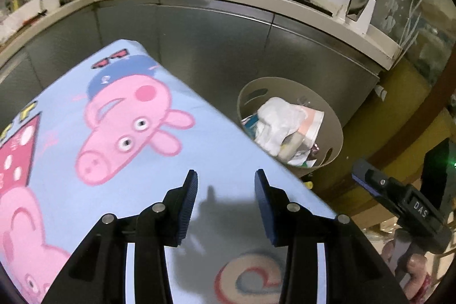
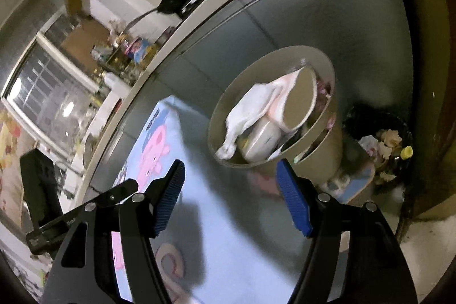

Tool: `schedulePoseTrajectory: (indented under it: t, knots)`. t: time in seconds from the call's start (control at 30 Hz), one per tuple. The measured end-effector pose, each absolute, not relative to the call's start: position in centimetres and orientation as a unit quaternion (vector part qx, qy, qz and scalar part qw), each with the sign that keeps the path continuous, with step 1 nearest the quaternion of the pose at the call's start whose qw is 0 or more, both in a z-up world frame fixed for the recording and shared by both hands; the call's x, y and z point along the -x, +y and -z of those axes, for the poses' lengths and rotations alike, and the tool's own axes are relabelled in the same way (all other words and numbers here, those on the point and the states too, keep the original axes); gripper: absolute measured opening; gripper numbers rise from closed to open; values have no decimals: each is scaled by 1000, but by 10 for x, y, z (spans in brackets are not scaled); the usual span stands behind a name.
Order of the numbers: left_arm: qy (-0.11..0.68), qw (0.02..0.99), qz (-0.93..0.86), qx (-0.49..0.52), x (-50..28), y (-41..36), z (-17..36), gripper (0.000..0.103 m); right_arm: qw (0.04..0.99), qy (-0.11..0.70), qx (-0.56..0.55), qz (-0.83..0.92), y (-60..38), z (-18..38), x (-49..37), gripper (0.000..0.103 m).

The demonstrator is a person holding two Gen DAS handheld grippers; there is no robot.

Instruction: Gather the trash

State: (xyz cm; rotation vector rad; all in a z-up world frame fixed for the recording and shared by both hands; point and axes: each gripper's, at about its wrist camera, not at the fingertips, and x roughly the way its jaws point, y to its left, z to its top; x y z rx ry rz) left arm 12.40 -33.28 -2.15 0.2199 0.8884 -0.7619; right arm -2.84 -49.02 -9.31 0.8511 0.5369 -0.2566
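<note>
Left wrist view: the left tongs [image 1: 225,184] hang released and empty over the blue cartoon-print desk [image 1: 199,138]; the beige bin [image 1: 333,130] stands on the floor just beyond the desk's edge, against the steel cabinet [image 1: 199,42], with white bags and wrappers [image 1: 282,121] already inside; the right tongs [image 1: 370,178] show at the right edge, a hand [image 1: 410,267] gripping the handle below.

Right wrist view: the right tongs [image 2: 230,175] stand wide and empty, angled down toward the bin [image 2: 327,67]; the trash [image 2: 256,110] lies inside; I judge a drop just finished, so the sensible move is clearing the rim without knocking it, then seeking any remaining piece; the left tongs [image 2: 125,187] sit just beside.
</note>
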Motion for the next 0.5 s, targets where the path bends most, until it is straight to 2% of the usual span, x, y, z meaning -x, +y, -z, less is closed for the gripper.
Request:
schedulePoseTrajectory:
  t: [0.17,0.27,0.5]
  knots:
    - [400,847,331,-115,-111,-299,16,42,874,269,-390,109,-457,81,25,66]
    - [395,857,310,-117,-108,-277,16,48,875,282,-382,99,-438,79,19,66]
    - [394,872,265,-117,-105,-231,19,48,862,321,-386,68,-401,83,5,66]
